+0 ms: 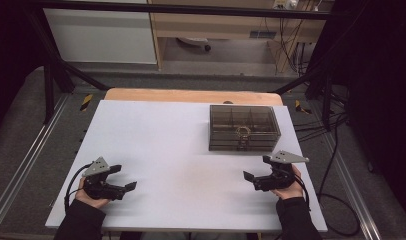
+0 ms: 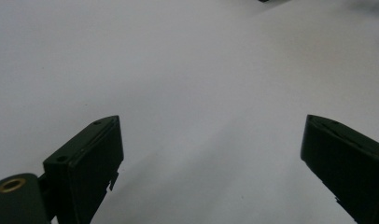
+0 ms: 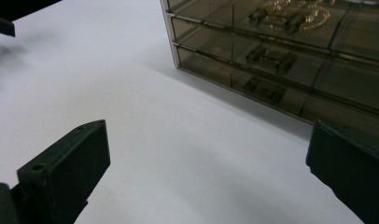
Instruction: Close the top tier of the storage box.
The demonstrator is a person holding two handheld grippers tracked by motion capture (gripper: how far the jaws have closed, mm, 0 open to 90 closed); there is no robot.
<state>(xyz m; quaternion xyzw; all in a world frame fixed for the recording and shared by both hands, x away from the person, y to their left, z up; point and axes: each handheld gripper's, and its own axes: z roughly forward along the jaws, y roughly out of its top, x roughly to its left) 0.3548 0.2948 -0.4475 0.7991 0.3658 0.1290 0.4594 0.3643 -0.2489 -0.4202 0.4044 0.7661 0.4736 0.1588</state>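
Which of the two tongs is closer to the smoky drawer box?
The right tongs, just below the box; the left tongs sit far across the white table.

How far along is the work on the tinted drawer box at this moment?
Nothing looks done or under way: the smoky drawer box sits shut at the far right of the white table, its drawers flush. Both tongs stand open with nothing between them, the left tongs far from the box, the right tongs nearer its front. Any drawer work is still ahead.
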